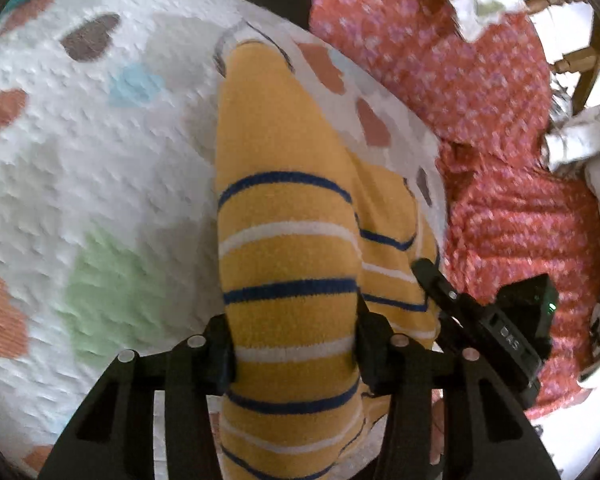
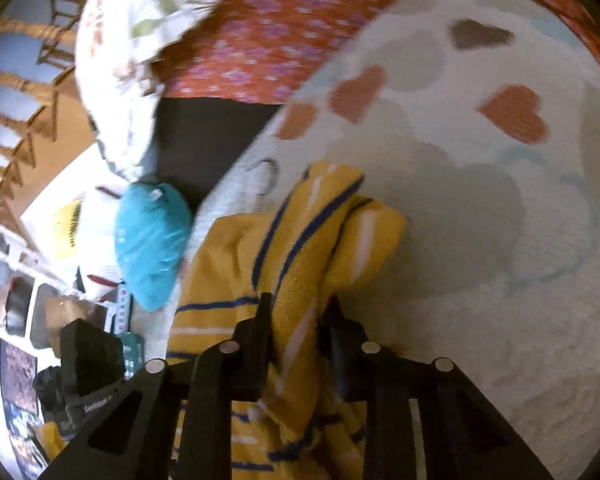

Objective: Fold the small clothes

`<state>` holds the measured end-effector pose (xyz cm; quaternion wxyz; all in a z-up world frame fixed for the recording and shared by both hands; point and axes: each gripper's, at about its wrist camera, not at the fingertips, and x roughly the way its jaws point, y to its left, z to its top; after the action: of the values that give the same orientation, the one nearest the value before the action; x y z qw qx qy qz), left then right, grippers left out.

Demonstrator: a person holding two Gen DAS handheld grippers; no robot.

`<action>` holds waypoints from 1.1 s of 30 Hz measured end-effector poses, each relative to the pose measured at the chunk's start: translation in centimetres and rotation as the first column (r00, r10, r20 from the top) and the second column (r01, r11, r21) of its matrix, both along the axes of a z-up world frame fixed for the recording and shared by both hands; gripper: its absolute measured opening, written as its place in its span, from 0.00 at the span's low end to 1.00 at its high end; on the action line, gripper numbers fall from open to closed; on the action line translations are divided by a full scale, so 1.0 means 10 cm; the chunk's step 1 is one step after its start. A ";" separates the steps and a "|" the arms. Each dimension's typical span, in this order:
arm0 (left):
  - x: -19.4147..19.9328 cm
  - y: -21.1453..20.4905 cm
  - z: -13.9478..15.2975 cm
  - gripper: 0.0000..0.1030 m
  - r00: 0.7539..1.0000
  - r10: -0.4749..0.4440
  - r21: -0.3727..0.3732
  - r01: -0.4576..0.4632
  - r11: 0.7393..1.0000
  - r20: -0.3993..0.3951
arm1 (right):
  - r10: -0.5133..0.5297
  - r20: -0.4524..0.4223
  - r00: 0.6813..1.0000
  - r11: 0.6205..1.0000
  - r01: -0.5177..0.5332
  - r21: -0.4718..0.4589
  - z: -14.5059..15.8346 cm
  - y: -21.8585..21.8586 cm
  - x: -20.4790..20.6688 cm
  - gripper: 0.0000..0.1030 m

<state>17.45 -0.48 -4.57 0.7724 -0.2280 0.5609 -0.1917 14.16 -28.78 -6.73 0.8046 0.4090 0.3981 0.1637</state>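
Currently both tools have cloth between their fingers: the left tool [image 1: 294, 354] is pinching a broad band of the yellow striped garment [image 1: 284, 208], fingers set wide with the knit bunched between them; the right tool [image 2: 296, 320] is pressed nearly together on a thinner gathered fold of the same garment [image 2: 300, 240]. Garment lies on the heart-patterned white blanket [image 1: 80, 184], stretching away from the left tool toward the blanket's far edge, where a grey loop motif [image 1: 236, 40] shows just past its tip. Red patterned spread [image 1: 480, 120] lies beyond the blanket's right edge; a teal cushion [image 2: 152, 244] sits off the blanket's edge in the right wrist view. Risks, as judged: right tool's grip looks crumpled rather than taken at a clean hem, so a pull would likely twist the fold and leave it uneven. Soft blanket underneath could drag and ruck with the knit. Both views are blurred, suggesting motion; a quick lift could let the thin pinch slip. Whether either grip has caught one layer or several, cannot tell.
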 end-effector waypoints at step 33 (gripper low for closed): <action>-1.28 0.41 0.14 0.57 0.968 0.083 0.308 -0.155 0.939 0.236 | 0.111 -0.073 0.991 0.931 -0.129 -0.342 -0.25 0.94 -0.74 0.28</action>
<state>4.60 3.65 -3.20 0.8666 -0.1093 0.4813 -0.0737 6.74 -19.42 -9.28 0.8417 0.2406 0.4658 0.1292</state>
